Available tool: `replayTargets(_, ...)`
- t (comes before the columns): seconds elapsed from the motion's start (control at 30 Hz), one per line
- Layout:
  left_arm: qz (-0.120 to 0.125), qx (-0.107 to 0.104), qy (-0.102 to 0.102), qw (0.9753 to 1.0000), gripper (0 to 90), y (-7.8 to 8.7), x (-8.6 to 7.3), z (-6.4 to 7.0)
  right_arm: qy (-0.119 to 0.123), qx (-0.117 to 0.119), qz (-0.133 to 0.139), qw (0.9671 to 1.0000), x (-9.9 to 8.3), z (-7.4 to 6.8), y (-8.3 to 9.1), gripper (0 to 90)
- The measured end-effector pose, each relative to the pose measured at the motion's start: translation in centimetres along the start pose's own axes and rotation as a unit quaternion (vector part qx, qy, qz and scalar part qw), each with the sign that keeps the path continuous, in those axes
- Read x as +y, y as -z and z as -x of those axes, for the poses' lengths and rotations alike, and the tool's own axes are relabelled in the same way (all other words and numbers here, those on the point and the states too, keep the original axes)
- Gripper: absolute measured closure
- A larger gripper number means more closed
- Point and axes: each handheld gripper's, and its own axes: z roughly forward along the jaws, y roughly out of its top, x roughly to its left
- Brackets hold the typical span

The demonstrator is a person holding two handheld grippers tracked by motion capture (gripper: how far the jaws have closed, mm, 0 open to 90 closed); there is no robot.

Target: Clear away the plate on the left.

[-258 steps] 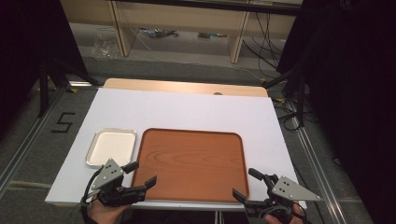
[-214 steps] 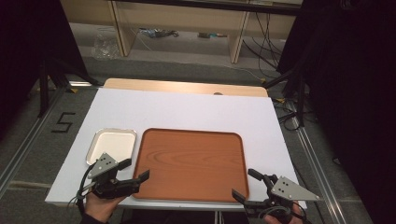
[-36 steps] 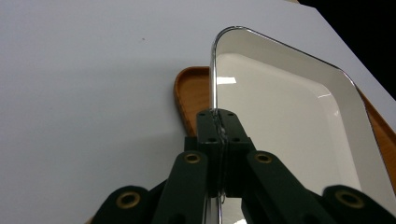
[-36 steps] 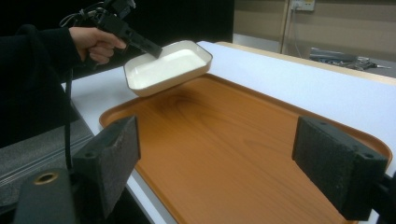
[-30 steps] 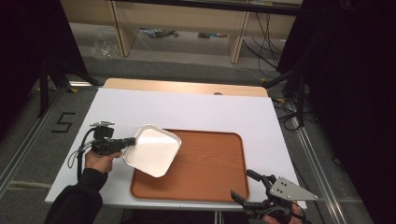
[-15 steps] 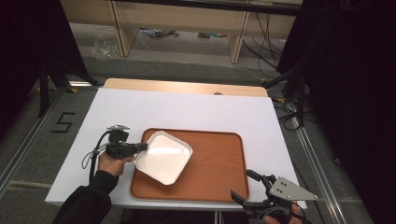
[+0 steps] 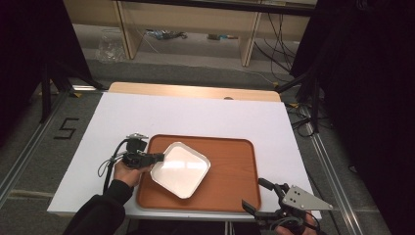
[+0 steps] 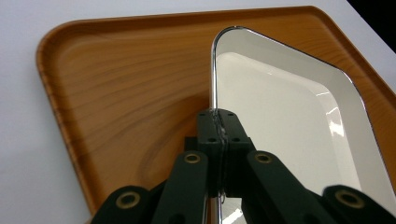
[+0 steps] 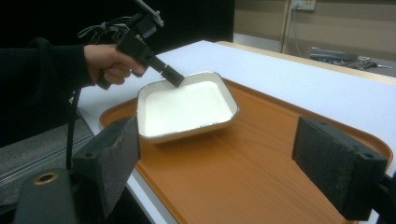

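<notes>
A white square dish (image 7: 180, 169) with a metal rim lies low on the left half of the brown wooden tray (image 7: 230, 166). My left gripper (image 7: 160, 156) is shut on the dish's left corner, and a hand holds it over the tray's left edge. In the left gripper view the jaws (image 8: 218, 114) pinch the rim of the dish (image 8: 280, 121) above the tray (image 8: 121, 93). My right gripper (image 7: 253, 193) stands open at the table's front right edge. Its view looks between the pads (image 9: 112, 158) to the dish (image 9: 187, 109), the tray (image 9: 261, 163) and the left gripper (image 9: 176, 80).
The tray sits on a white table (image 7: 195, 115) with bare surface at the back and on both sides. A wooden strip (image 7: 195, 91) runs along the table's far edge. Shelves and cables lie beyond it. A "5" mark (image 7: 66, 128) is on the floor at the left.
The left gripper took hold of the dish on the table's left side, lifted it and carried it right and down onto the tray. The right gripper has stayed in place.
</notes>
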Motion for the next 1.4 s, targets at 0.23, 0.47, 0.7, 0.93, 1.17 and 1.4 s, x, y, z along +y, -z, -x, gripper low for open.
replayTargets(0.23, -0.014, 0.000, -0.009, 0.9999, 88.4, -0.9, 0.0, 0.5, 0.010, 0.003, 0.004, 0.9999, 0.0, 0.1, -0.1, 16.2)
replayTargets(0.47, -0.033, 0.004, -0.024, 0.9992, 88.3, -2.2, -0.3, 1.2, 0.019, -0.008, 0.013, 0.9997, 0.0, 0.2, 0.0, 16.2)
replayTargets(0.7, -0.046, 0.004, -0.030, 0.9985, 87.8, -2.7, -0.7, 1.3, 0.019, -0.013, 0.012, 0.9996, 0.0, 0.2, 0.1, 16.2)
replayTargets(0.93, -0.056, 0.004, -0.034, 0.9979, 86.8, -2.9, -1.0, 1.4, 0.019, -0.013, 0.012, 0.9997, 0.0, 0.2, 0.0, 16.3)
replayTargets(1.17, -0.061, -0.001, -0.041, 0.9973, 82.5, -2.4, -0.9, 1.4, 0.019, -0.013, 0.012, 0.9997, 0.0, 0.2, 0.1, 16.3)
replayTargets(1.4, -0.075, -0.007, -0.047, 0.9960, 86.8, -2.1, -1.4, 1.5, 0.014, -0.012, 0.008, 0.9998, 0.0, 0.1, 0.1, 16.4)
